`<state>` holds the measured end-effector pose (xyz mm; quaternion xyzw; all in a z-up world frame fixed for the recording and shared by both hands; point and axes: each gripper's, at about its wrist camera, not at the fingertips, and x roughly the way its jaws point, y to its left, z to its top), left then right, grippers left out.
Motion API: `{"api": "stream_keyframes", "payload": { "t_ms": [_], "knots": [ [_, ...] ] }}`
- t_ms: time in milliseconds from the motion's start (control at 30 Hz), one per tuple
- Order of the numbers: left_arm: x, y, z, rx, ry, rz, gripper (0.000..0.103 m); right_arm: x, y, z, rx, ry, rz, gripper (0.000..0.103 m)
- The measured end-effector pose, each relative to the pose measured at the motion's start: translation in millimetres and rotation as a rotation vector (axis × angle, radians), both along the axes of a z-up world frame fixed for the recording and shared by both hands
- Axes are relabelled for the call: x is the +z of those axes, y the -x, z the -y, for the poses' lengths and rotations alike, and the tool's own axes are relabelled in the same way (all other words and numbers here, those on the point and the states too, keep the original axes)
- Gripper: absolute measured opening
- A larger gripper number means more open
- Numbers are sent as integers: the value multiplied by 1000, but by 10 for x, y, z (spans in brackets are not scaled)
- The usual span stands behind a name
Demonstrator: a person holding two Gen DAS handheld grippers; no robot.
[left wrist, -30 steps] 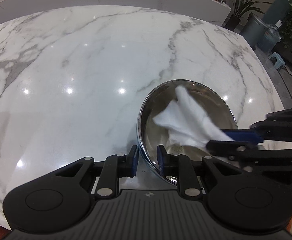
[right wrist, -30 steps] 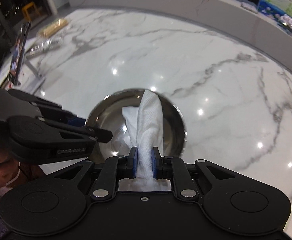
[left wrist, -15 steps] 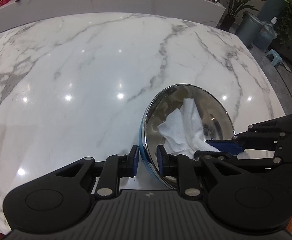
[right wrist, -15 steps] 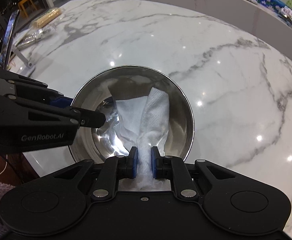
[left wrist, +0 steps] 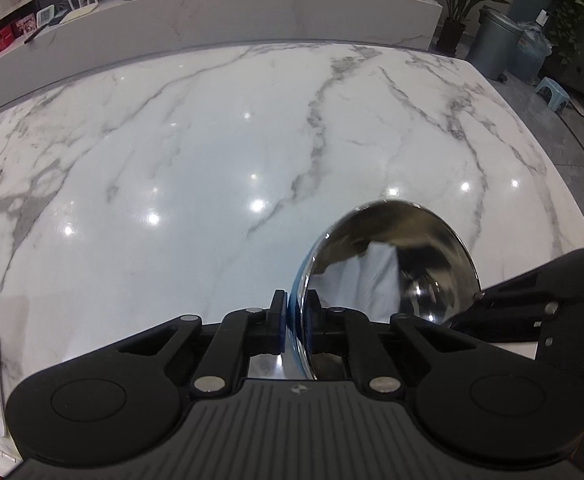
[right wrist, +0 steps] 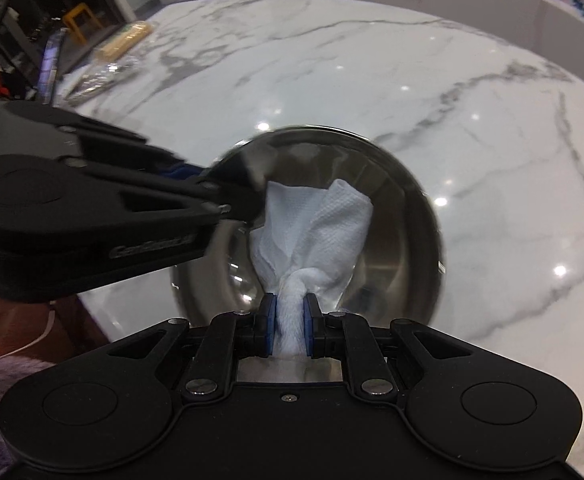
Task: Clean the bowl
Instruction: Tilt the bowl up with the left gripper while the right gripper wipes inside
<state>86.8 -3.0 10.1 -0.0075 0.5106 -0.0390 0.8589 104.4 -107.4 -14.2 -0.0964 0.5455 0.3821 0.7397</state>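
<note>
**Left tongs clamp the bowl rim**

Closing since a second ago, the left tongs (left wrist: 295,316) now pinch the tilted steel bowl (left wrist: 431,240) by its rim at the marble desk (left wrist: 172,160) edge. Right tongs (right wrist: 290,314) grip the white paper towel (right wrist: 315,224) bunched inside it.

One bowl, one towel, two grippers showing

One steel bowl (right wrist: 407,216) is sitting ahead of the right gripper's (right wrist: 290,314) fingers, one white paper towel (right wrist: 315,220) is lying between them, and the left gripper (left wrist: 295,322) is making two; one marble counter (left wrist: 212,160) is lying beyond both, with one stool (left wrist: 551,92) standing far off.
</note>
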Motion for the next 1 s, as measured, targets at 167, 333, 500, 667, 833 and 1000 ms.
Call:
{"api": "stream_keyframes", "payload": {
  "t_ms": [167,333,500,667,833,1000],
  "knots": [
    [-20,7,23,-4,-19,-4,6,7,60,-58,23,82,69,12],
    [-22,19,-6,10,11,-2,8,-19,72,-7,-28,94,103,12],
    [-38,51,-33,16,59,-33,17,-55,60,107,-104,50,82,12],
    [-82,143,-38,34,105,-70,22,-89,62,208,-203,4,75,11],
    [-55,169,-44,23,105,-74,18,-94,114,242,-224,-15,96,11],
    [-33,155,23,4,46,-56,13,-89,74,293,-237,-45,67,12]
  ]
}}
